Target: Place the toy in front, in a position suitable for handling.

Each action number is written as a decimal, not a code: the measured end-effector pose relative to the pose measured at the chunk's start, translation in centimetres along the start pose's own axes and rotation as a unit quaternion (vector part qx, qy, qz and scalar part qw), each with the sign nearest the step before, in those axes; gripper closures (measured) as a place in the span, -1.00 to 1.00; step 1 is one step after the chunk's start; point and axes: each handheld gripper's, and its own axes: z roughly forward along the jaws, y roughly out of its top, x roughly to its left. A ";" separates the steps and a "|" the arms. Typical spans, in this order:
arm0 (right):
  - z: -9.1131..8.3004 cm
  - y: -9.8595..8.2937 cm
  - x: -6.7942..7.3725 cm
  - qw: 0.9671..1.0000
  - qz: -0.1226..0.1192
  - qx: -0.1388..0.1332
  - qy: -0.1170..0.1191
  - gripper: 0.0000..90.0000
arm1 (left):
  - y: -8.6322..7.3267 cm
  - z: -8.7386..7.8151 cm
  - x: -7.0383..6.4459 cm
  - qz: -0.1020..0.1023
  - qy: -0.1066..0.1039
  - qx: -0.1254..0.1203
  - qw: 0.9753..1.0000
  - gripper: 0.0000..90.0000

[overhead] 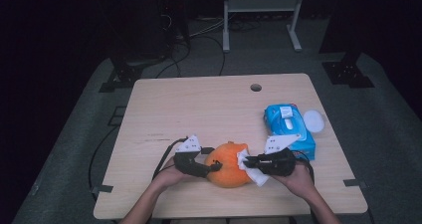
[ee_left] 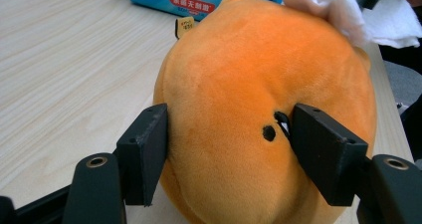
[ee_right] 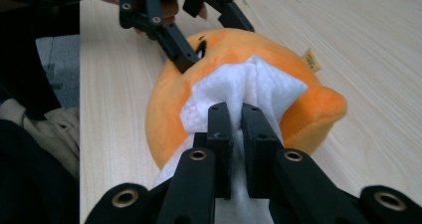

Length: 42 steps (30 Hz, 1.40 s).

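An orange plush toy (overhead: 228, 165) lies near the table's front edge, between both grippers. My left gripper (overhead: 213, 167) grips it from the left; in the left gripper view its jaws press into the plush (ee_left: 259, 109) on both sides. My right gripper (overhead: 247, 161) is shut on a white wet wipe (overhead: 253, 171) and holds it against the toy's right side. In the right gripper view the wipe (ee_right: 246, 92) fans out from the closed jaws over the orange plush (ee_right: 298, 109), with the left gripper (ee_right: 191, 52) beyond it.
A blue pack of wet wipes (overhead: 289, 129) with its white lid flipped open lies right of the toy, close to the table's right edge (overhead: 343, 154). A cable hole (overhead: 256, 87) sits near the far edge. Bare wood spreads across the middle and left.
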 end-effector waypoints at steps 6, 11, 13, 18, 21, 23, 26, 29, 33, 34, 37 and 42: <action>0.1 -0.3 -0.5 1.000 0.018 -0.004 -0.017 0.85 | 2.0 -0.3 -1.6 0.062 -0.010 -0.039 0.997 -0.49; 0.2 -0.4 -0.8 1.000 0.018 0.002 -0.022 0.85 | 1.5 1.0 -1.8 0.058 0.015 -0.016 0.998 -0.31; -0.1 -0.6 -1.1 0.999 0.023 0.004 -0.025 0.85 | 1.3 0.8 -1.3 0.042 0.026 -0.015 0.999 -0.27; -0.3 -0.6 -1.0 1.000 0.018 0.004 -0.012 0.85 | 0.8 0.3 -0.2 0.005 0.038 -0.015 0.999 -0.26; -0.1 0.1 0.1 1.000 -0.004 -0.004 0.006 0.85 | 0.6 0.2 0.0 -0.004 0.040 -0.016 0.999 -0.27; 0.0 0.2 0.2 1.000 -0.008 -0.004 0.007 0.85 | 0.6 0.2 0.0 -0.003 0.038 -0.018 0.999 -0.27; 0.0 -0.2 -0.4 1.000 0.009 -0.004 0.005 0.85 | 0.6 0.4 -0.2 0.004 0.028 -0.016 0.999 -0.26; 0.0 -0.4 -0.8 1.000 0.023 -0.006 -0.014 0.85 | 0.6 0.5 -0.6 0.022 0.016 -0.014 1.000 -0.24; 0.3 -0.6 -1.6 0.998 0.044 -0.010 -0.035 0.85 | 0.8 0.8 -1.4 0.054 0.010 -0.005 0.998 -0.23; 0.3 -0.6 -1.9 0.998 0.049 -0.013 -0.041 0.85 | 0.8 0.8 -1.6 0.060 0.007 -0.005 0.998 -0.23; 0.6 -0.4 -2.7 0.995 0.067 -0.024 -0.064 0.85 | 0.9 1.0 -2.2 0.083 0.000 -0.001 0.997 -0.23; 1.1 -0.6 -4.0 0.993 0.095 -0.032 -0.059 0.85 | 0.9 1.0 -2.1 0.079 0.000 -0.002 0.997 -0.23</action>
